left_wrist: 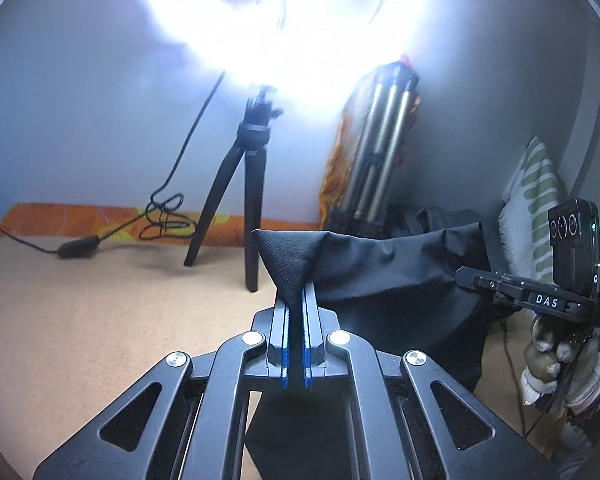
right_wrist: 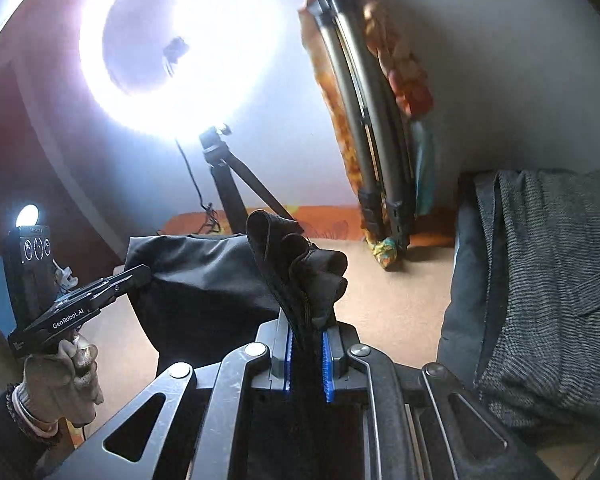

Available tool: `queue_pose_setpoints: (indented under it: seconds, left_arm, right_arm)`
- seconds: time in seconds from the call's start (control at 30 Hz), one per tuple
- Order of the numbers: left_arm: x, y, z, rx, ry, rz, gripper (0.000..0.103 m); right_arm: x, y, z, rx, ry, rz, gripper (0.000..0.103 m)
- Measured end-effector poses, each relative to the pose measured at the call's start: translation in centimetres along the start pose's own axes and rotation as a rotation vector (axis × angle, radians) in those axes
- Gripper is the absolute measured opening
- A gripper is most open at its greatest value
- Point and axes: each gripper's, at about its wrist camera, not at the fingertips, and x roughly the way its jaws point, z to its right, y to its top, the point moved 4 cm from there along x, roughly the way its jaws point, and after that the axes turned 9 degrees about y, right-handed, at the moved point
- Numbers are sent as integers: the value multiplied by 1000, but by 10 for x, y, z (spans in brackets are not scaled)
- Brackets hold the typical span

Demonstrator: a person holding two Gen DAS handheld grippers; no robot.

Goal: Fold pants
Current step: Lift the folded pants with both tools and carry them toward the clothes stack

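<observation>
Left gripper [left_wrist: 296, 300]: jaws clamped on a corner of the pants [left_wrist: 396, 272]. Right gripper [right_wrist: 306, 320]: jaws clamped on bunched pants; ring light [right_wrist: 180, 52] at 11 o'clock.

The pants [left_wrist: 384, 264] are black, a plain woven fabric, and right now they're lifted up off the beige surface, hanging slack between two pinch points. One corner pokes up as a neat pointed flap from the left tongs [left_wrist: 296, 292], with the cloth sagging away to the right in soft folds. The other end is a thick bunched wad with a seamed edge curling over, sticking up out of the right tongs [right_wrist: 306, 320]. The middle droops like a hammock.
</observation>
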Motion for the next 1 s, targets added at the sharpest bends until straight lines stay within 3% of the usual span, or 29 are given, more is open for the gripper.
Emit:
queue_pose_setpoints:
  seconds: [0.57, 1.0]
  left_arm:
    - [-55, 36, 44, 28, -70, 133, 3]
    - [-62, 62, 109, 91, -155, 185, 3]
  right_arm:
    - [-84, 30, -47, -83, -43, 141, 8]
    - [-150, 43, -32, -95, -103, 225, 8]
